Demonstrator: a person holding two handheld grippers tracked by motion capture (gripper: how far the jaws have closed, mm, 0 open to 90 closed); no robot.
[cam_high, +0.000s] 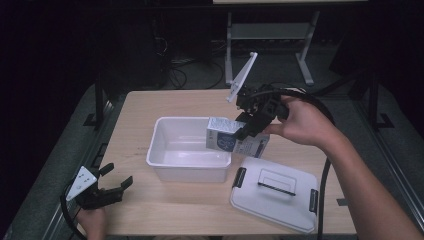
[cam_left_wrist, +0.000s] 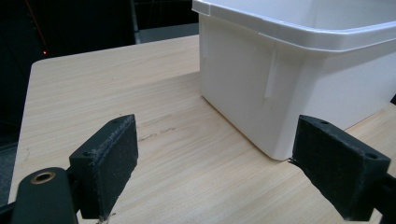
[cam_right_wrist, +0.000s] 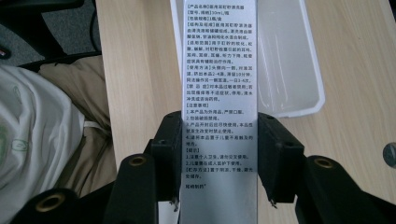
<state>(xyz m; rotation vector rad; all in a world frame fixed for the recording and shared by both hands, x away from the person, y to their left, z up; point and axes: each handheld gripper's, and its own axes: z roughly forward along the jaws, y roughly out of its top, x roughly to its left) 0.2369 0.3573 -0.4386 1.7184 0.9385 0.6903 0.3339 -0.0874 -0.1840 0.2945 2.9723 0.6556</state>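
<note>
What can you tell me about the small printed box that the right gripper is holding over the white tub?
The box is a slim, card-like carton, white and silver with blue printing on one face and a silvery side panel covered in dense black text. The right gripper clamps it across its narrow sides, pads pressed to both. It hangs in the air, lying lengthwise over the right rim of the open white tub, touching only the pads.

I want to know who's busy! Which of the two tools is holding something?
The right tool: it is shut on the printed box above the white tub. The left tool hangs open with nothing between its pads.
</note>
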